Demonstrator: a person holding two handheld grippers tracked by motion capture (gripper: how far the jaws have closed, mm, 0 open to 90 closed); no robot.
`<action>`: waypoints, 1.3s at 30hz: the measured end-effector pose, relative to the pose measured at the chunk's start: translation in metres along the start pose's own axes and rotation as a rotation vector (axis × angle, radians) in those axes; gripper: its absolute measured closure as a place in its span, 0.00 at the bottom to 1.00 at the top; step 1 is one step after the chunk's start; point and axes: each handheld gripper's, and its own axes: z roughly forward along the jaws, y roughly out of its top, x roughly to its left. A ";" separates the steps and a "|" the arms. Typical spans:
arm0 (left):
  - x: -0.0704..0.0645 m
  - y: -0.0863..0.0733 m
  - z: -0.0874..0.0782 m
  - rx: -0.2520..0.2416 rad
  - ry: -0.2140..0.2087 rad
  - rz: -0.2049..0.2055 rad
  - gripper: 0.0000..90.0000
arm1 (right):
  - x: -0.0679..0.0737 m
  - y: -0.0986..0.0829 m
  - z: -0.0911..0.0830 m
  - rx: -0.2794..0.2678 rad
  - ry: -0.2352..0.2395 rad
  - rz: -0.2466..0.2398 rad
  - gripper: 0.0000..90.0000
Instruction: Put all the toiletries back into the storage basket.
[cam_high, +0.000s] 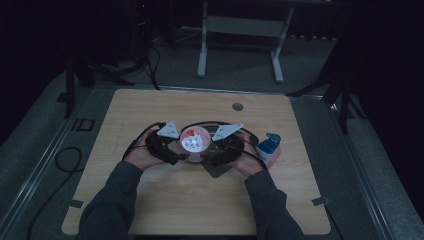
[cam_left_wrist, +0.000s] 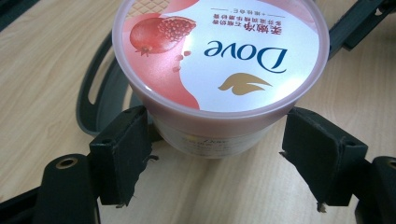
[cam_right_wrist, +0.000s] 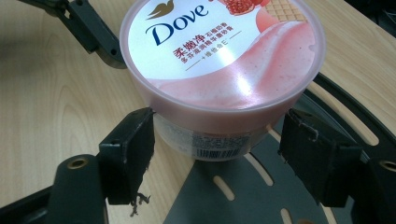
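Observation:
A pink Dove jar (cam_high: 195, 139) with a pomegranate picture on its lid stands upright at the middle of the wooden table (cam_high: 150, 200). My left gripper (cam_high: 167, 145) comes at it from the left and my right gripper (cam_high: 225, 145) from the right. In the left gripper view the jar (cam_left_wrist: 219, 60) sits between the wide-spread jaws of the left gripper (cam_left_wrist: 215, 140), just under the lid rim, with a thin gap at one pad (cam_left_wrist: 317, 154). The right gripper (cam_right_wrist: 217, 135) straddles the jar (cam_right_wrist: 224, 56) the same way, one pad (cam_right_wrist: 130, 149) at its wall.
Part of the jar rests on a flat dark grey slotted plate (cam_right_wrist: 243, 186) lying on the table. A white bottle with a blue cap (cam_high: 269, 149) stands just right of the right hand. A round hole (cam_high: 238, 106) sits near the table's far edge.

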 end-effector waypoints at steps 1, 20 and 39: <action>0.001 0.001 0.000 0.000 0.001 -0.001 0.26 | -0.001 0.000 0.000 -0.003 -0.006 0.008 0.29; 0.021 0.010 0.012 0.008 0.030 -0.018 0.26 | -0.019 0.006 0.010 -0.005 -0.059 0.037 0.29; 0.039 0.013 0.030 0.035 0.057 -0.053 0.26 | -0.034 0.009 0.028 0.031 -0.106 0.077 0.27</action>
